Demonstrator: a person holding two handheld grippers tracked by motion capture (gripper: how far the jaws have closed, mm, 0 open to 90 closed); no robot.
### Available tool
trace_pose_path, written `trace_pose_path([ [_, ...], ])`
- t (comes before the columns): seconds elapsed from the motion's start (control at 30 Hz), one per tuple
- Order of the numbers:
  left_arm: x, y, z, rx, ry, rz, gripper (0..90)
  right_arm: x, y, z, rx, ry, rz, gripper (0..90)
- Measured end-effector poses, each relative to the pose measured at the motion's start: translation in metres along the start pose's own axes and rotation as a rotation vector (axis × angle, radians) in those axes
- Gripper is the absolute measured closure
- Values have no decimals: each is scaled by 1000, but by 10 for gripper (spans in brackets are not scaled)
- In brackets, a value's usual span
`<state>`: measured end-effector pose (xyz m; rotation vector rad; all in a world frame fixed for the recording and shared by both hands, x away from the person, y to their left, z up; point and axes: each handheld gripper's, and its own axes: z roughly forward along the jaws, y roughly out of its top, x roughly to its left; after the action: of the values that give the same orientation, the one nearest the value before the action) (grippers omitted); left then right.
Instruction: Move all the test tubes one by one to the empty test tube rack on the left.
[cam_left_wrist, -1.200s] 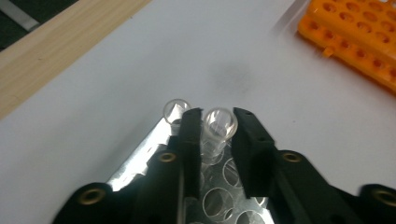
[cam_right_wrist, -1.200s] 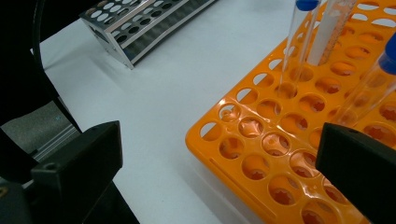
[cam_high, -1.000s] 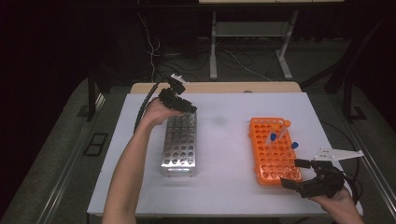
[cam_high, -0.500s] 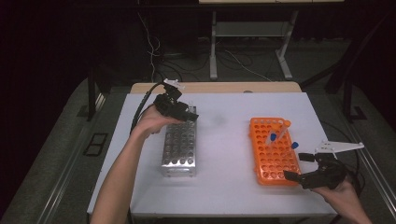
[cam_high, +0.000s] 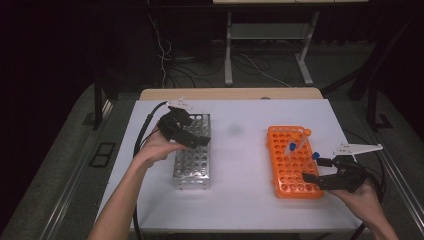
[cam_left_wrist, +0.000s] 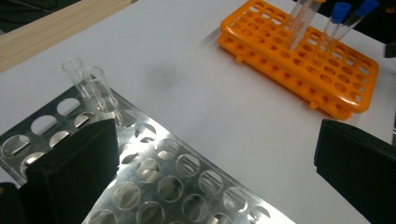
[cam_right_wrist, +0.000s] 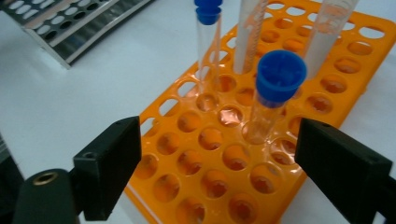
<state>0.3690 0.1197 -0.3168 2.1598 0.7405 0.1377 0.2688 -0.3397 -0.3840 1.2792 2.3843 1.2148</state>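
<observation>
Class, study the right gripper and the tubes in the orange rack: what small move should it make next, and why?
Probably ease the right gripper forward and close on the nearest blue-capped tube. Its jaws stand wide open and empty, and that tube stands upright in the orange rack, lined up between them. The left gripper, also open, waits over the metal rack.

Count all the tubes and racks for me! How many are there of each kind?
Blue-capped tubes in the orange rack: 2
Orange-capped tubes in the orange rack: 2
Clear tubes without caps in the metal rack: 2
Racks: 2, one orange and one metal
Total: 6 tubes and 2 racks, 8 things
</observation>
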Motion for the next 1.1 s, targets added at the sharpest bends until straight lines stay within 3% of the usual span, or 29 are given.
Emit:
trace_pose_path([
  [0.4, -31, -26, -16, -85, -7, 19, 0, -11, 2, 7, 13, -56, -17, 421],
  [0.93, -57, -58, -14, -102, -41, 33, 0, -16, -3, 18, -5, -103, -61, 745],
  [1.1, -66, -63, -13, -107, -52, 46, 0, -15, -4, 20, -11, -98, -77, 755],
])
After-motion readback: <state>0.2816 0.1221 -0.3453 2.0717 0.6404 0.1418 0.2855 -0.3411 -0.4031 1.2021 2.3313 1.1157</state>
